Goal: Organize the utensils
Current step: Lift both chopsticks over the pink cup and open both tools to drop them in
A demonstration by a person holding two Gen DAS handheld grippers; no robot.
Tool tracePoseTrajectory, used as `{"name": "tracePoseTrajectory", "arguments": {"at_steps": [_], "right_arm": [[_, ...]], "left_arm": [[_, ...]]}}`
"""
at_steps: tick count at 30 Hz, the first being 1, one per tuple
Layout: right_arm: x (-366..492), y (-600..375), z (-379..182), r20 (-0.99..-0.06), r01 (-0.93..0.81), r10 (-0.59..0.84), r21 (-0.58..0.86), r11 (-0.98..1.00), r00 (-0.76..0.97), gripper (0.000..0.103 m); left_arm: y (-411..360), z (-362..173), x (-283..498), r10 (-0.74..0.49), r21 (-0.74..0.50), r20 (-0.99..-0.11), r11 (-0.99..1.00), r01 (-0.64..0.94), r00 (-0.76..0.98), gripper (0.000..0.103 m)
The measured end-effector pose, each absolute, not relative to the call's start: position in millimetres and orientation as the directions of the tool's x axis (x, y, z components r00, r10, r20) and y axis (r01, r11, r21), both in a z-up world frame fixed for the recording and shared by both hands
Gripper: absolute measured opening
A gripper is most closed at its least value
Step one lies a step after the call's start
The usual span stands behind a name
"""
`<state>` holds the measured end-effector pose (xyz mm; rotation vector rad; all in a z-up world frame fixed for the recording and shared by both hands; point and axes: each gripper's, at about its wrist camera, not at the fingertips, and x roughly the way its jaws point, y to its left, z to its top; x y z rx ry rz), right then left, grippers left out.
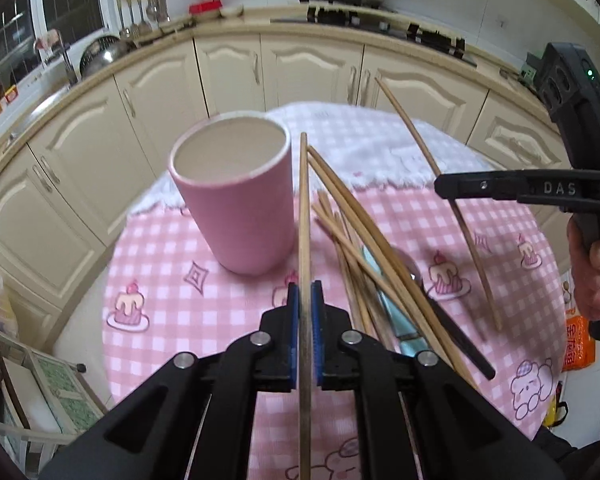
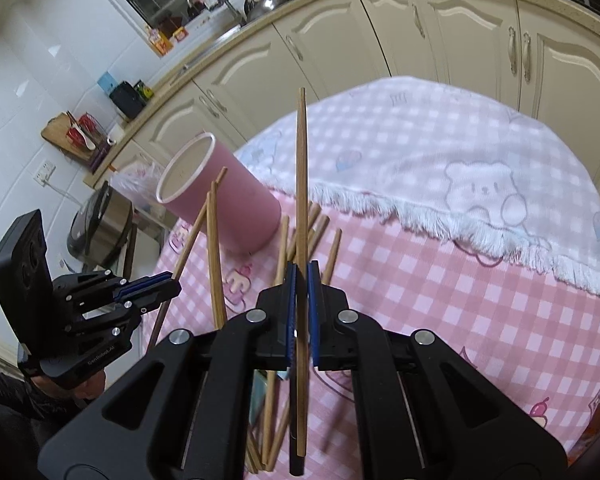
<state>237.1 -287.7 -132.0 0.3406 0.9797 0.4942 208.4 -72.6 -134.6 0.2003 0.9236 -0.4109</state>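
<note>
My left gripper is shut on a wooden chopstick that points up and away, just right of the upright pink cup. The right gripper comes in from the right, shut on another chopstick raised above the table. In the right wrist view the right gripper clamps its chopstick. There the left gripper stands at the left with its chopstick near the pink cup. Several loose chopsticks lie in a pile with a black-handled spoon and a light blue handle.
The round table wears a pink checked cloth with a white fringed towel over its far side. Cream kitchen cabinets curve around behind it. A person's hand grips the right tool at the right edge.
</note>
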Motion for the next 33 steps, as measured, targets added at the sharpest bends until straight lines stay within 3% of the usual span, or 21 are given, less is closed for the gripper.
{"name": "tracePoseTrajectory", "arguments": {"at_steps": [9,20,25,33], "right_arm": [[245.5,-288.9,-95.9,-0.612,-0.264,0.559,0.508,0.820,0.560,0.006],[274.7,-248.2,-14.8,-0.383,-0.407,0.593,0.464,0.787,0.708,0.006],[294.9,-229.5,-1.4,-0.341,-0.431,0.590,0.440,0.788,0.732,0.006],[312.3,-204.2,-1.9,-0.311,-0.439,0.568,0.396,0.807,0.762,0.006]], "left_arm": [[-63.9,-95.5,219.4,-0.339,-0.072,-0.669,0.915,0.396,0.661,0.005],[-24.0,-8.8,260.1,-0.380,-0.213,-0.349,0.922,0.322,0.857,0.006],[-21.7,14.5,273.0,-0.360,-0.220,-0.208,0.923,0.315,0.909,0.006],[-32.6,3.7,289.2,-0.327,-0.210,-0.164,0.934,0.290,0.931,0.006]]}}
